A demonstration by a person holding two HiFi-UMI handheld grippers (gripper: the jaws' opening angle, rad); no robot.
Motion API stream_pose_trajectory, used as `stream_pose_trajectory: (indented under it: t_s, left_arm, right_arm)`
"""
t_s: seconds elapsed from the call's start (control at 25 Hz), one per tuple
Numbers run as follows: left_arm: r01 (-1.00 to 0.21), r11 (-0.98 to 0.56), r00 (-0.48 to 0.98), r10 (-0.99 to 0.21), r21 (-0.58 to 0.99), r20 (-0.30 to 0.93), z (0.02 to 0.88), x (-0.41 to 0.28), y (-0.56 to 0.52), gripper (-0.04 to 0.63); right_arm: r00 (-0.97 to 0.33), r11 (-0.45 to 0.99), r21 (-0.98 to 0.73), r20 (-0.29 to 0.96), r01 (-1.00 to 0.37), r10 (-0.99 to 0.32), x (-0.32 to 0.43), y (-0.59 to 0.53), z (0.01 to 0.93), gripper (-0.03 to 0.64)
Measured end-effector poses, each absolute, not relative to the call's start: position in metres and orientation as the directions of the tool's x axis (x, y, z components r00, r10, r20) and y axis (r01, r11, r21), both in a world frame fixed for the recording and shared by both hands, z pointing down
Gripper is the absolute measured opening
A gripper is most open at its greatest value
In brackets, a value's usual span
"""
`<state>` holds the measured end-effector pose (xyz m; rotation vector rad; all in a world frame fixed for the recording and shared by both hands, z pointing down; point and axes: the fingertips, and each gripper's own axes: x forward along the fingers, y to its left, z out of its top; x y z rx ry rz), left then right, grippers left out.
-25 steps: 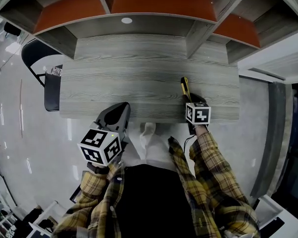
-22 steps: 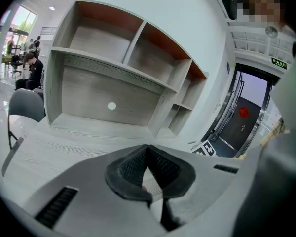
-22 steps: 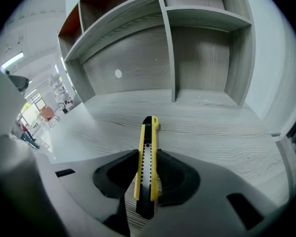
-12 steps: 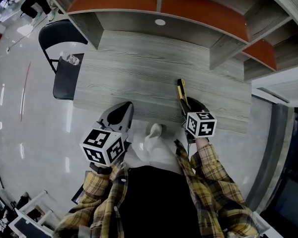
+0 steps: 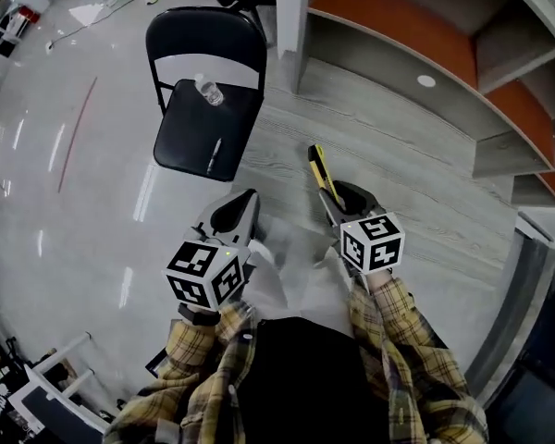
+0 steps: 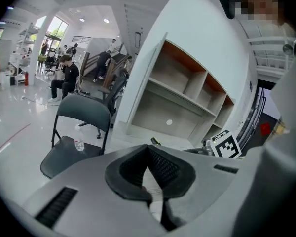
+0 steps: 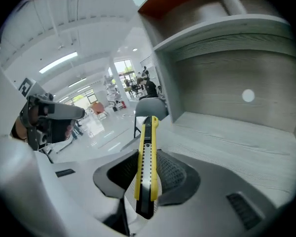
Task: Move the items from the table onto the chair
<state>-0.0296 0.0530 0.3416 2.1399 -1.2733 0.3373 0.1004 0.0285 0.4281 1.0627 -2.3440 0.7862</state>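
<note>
Utility knife (image 7: 145,167), yellow with a black core, sits clamped between the two fingers (image 7: 176,174) of the right gripper (image 7: 147,154). The pads press on its rear half and its front half sticks out past the fingertips. In the head view the knife (image 5: 321,172) hangs in the air above the left part of the surface (image 5: 416,192), its tip aimed toward the left edge. Behind the fingers comes the grey gripper body, then the marker cube (image 5: 372,241), then a forearm in a yellow plaid sleeve (image 5: 402,340), bent back toward the person's trunk.

The left gripper (image 6: 149,151) has its fingers (image 6: 165,169) clenched tip to tip with nothing between them. It is held at the near left corner of the surface, about level with the right gripper and apart from it. Its own cube sits nearest the person, and the other plaid forearm is folded close to the body.

A black folding chair (image 5: 190,137) stands on the glossy floor (image 5: 74,229) just beside the left edge of the surface, its backrest on the side away from the person. A water bottle (image 5: 209,91) stands upright at the back edge of the seat, about midway along it. A slim pen-like thing (image 5: 212,155) lies near the seat's front edge, toward the corner nearest the surface. A shelf unit (image 5: 398,26) with orange back panels rises along the far edge of the surface
</note>
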Motion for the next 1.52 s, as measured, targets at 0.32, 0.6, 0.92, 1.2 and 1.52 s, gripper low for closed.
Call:
stream_pose_trajectory:
  t_s: [0.32,0.6,0.92,1.2,1.52]
  left_arm:
    - [-0.889,-0.249,0.430,-0.742,0.384,0.514,0.358,-0.198,0.015,0.003]
    - [-0.899,-0.114,0.346,-0.776,0.422,0.527,0.402,-0.291,0.007,0.003]
    - [-0.876,-0.005,0.312,-0.767,0.482,0.561,0.481,-0.341,0.011,0.003]
    - [-0.871,0.036,0.307,-0.739,0.490,0.600,0.543,-0.364,0.022,0.003]
    - [-0.868,0.080,0.290,-0.718,0.490,0.632,0.576,-0.382,0.038,0.004]
  right_arm:
    - [-0.707,0.630,-0.383,0.578,-0.676,-0.407,-0.115,0.000,0.446,0.127]
    - [-0.743,0.619,-0.455,0.572,-0.641,-0.348,-0.244,-0.027,0.498,0.127]
    - [-0.665,0.526,-0.458,0.678,-0.716,-0.314,-0.327,-0.063,0.636,0.127]
    - [-0.563,0.467,-0.397,0.772,-0.790,-0.296,-0.340,-0.087,0.755,0.127]
    - [-0.452,0.464,-0.284,0.839,-0.839,-0.303,-0.328,-0.111,0.838,0.127]
